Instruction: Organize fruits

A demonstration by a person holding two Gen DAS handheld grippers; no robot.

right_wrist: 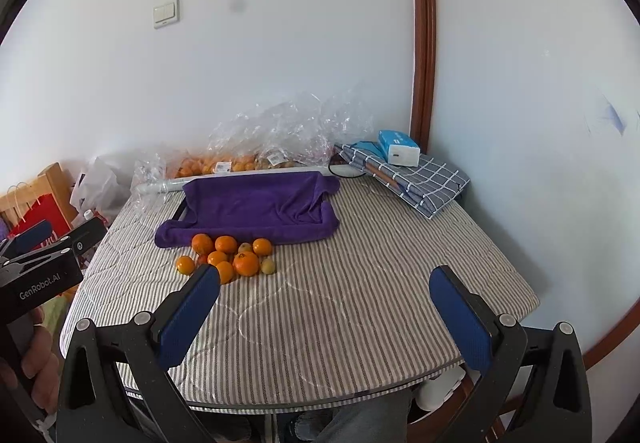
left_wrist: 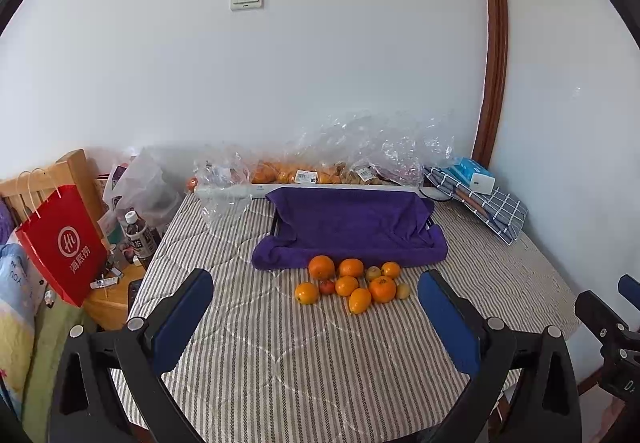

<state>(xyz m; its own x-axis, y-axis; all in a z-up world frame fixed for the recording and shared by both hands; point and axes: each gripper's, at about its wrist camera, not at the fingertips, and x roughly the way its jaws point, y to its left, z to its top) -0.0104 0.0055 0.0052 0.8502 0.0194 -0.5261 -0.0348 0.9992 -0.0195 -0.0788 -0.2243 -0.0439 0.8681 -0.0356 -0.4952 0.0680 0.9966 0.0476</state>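
On striped table (left_wrist: 280, 363): fruit cluster (left_wrist: 352, 283) runs left-right | both tools (left_wrist: 316, 307) (right_wrist: 324, 307) wide, empty

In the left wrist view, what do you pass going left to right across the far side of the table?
Red paper bag → dark drink bottle → purple towel → blue checked cloth.
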